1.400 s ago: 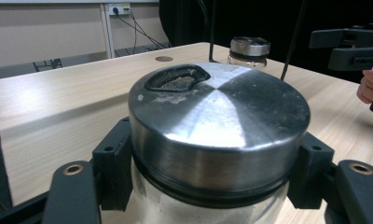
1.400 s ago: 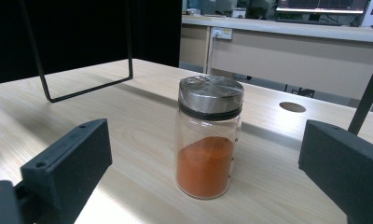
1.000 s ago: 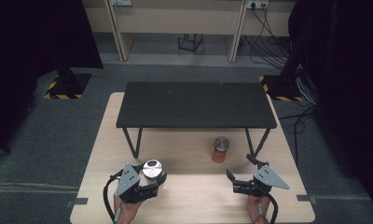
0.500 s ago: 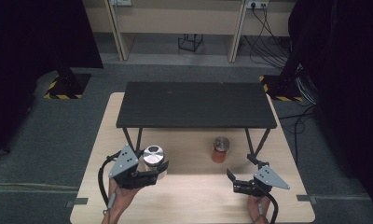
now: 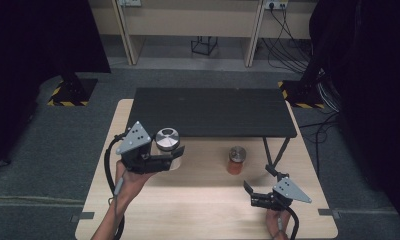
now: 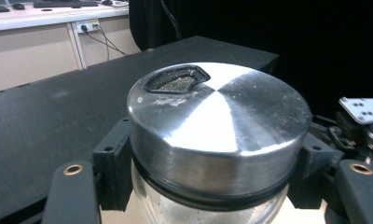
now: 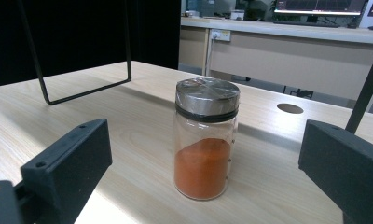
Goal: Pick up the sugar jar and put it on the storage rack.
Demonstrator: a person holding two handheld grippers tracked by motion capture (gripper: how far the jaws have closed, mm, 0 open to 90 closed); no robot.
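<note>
While the left gripper [image 5: 174, 156] clamps a steel-lidded jar [image 6: 219, 140] between its jaws, the right gripper [image 5: 258, 186] stands apart, an orange-powder jar [image 7: 206, 138] ahead.

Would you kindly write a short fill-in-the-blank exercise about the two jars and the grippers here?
1. The left gripper is shut on a jar with a ____ lid.
2. The powder in the other jar is ____.
3. The right gripper's jaws are ____.
4. That other jar stands on the ____ table.

Missing words: metal; orange; open; wooden
</note>
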